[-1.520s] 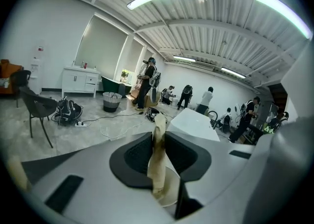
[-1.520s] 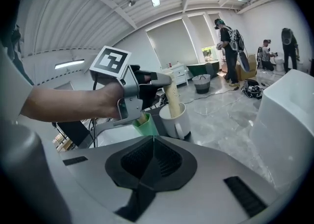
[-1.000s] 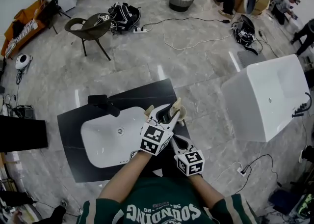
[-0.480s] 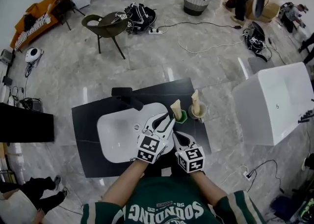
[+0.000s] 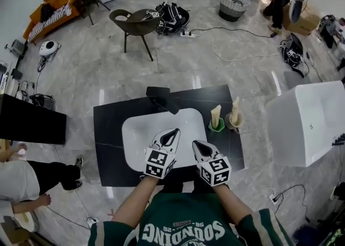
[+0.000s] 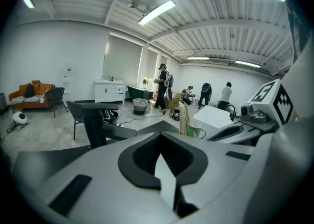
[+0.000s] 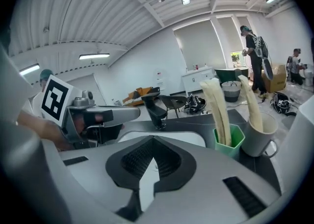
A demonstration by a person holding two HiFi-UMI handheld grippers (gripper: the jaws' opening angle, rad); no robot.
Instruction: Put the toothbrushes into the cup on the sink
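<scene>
A green cup (image 5: 217, 125) holding a cream toothbrush (image 5: 215, 114) stands on the black counter (image 5: 108, 148), right of the white sink basin (image 5: 141, 131). Beside it, a grey cup (image 5: 234, 122) holds a second toothbrush (image 5: 235, 108). My left gripper (image 5: 173, 132) hovers over the basin's near right part. Its jaws have just been closing and are now shut with nothing between them (image 6: 161, 159). My right gripper (image 5: 198, 146) is next to it, near the counter's front edge, shut and empty (image 7: 149, 161). The right gripper view shows the green cup (image 7: 229, 140) and the grey cup (image 7: 258, 134) ahead on the right.
A black faucet (image 5: 161, 99) stands at the basin's far rim. A white bathtub (image 5: 307, 121) sits to the right of the counter and a dark cabinet (image 5: 27, 123) to the left. A chair (image 5: 135, 24), a basket (image 5: 234, 5), cables and people are farther off.
Both grippers have drawn back from the cups toward the counter's near edge. The left gripper, open beside the green cup before, is now shut and empty.
</scene>
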